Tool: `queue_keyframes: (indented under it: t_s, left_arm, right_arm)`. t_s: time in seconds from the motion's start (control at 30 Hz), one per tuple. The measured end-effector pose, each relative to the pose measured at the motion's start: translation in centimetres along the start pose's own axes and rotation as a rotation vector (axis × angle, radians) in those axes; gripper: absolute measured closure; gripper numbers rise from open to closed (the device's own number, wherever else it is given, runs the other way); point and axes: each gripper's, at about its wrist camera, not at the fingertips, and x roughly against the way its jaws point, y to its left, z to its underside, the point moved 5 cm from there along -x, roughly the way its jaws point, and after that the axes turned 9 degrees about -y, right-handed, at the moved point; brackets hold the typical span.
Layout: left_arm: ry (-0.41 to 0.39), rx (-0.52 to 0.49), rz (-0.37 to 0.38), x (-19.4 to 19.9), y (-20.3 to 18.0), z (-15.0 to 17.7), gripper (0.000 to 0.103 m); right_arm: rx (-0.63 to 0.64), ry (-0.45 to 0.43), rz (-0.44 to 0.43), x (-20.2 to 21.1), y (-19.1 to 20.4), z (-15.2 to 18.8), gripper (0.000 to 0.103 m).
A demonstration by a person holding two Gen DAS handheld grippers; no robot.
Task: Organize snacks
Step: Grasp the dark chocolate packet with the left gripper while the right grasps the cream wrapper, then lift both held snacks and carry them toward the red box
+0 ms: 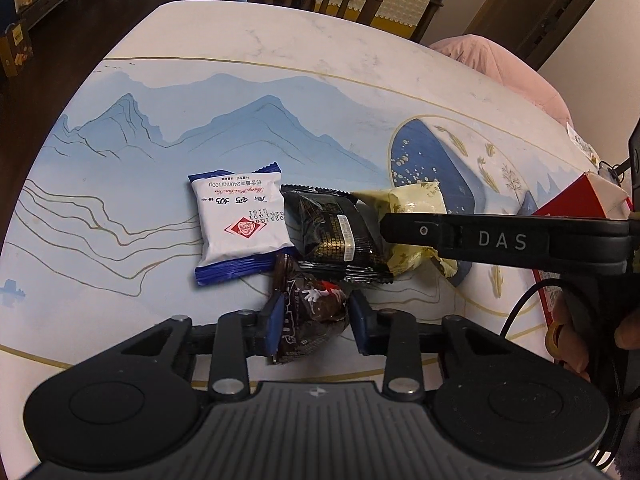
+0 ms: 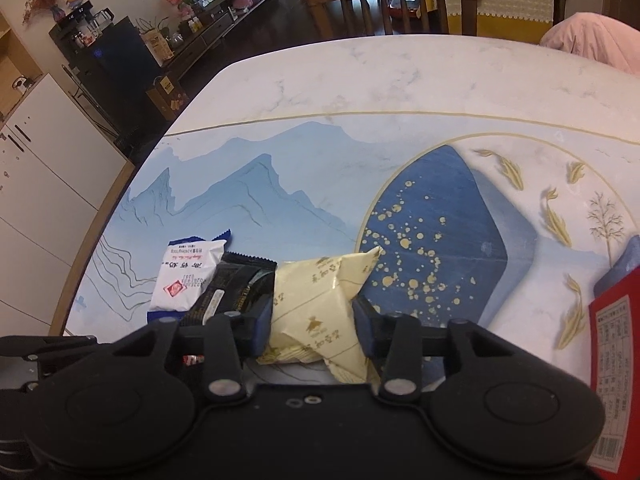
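Observation:
Several snack packets lie bunched on the table. In the left wrist view a white-and-blue packet (image 1: 240, 226) lies left, a black packet (image 1: 338, 240) beside it, a pale yellow packet (image 1: 416, 204) right of that. My left gripper (image 1: 314, 322) is shut on a dark brown candy packet (image 1: 310, 316). My right gripper (image 2: 314, 326) is shut on the pale yellow packet (image 2: 320, 304); its arm (image 1: 500, 240) crosses the left wrist view. The right wrist view also shows the black packet (image 2: 234, 288) and the white-and-blue packet (image 2: 186, 276).
A red box (image 2: 616, 360) stands at the right table edge, also in the left wrist view (image 1: 572, 208). A wooden chair (image 2: 392, 0) stands at the far side. A pink cushion (image 1: 500, 64) lies far right. The table (image 1: 200, 100) bears a blue mountain print.

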Motion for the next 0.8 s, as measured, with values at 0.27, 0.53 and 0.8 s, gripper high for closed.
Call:
queue_keyframes:
  t_s: [0.27, 0.53, 0.8]
  left_arm:
    - [-0.004, 0.023, 0.012, 1.3, 0.4, 1.1, 0.073]
    - [-0.013, 0.04, 0.044, 3.9, 0.3, 2.4, 0.073]
    - [-0.035, 0.013, 0.088, 7.1, -0.4, 3.4, 0.073]
  right_arm:
    - [-0.013, -0.029, 0.016, 2.8, -0.1, 1.1, 0.065]
    - [-0.029, -0.054, 0.035, 6.6, 0.4, 2.8, 0.066]
    - [-0.038, -0.099, 0.044, 10.7, 1.6, 4.3, 0.066]
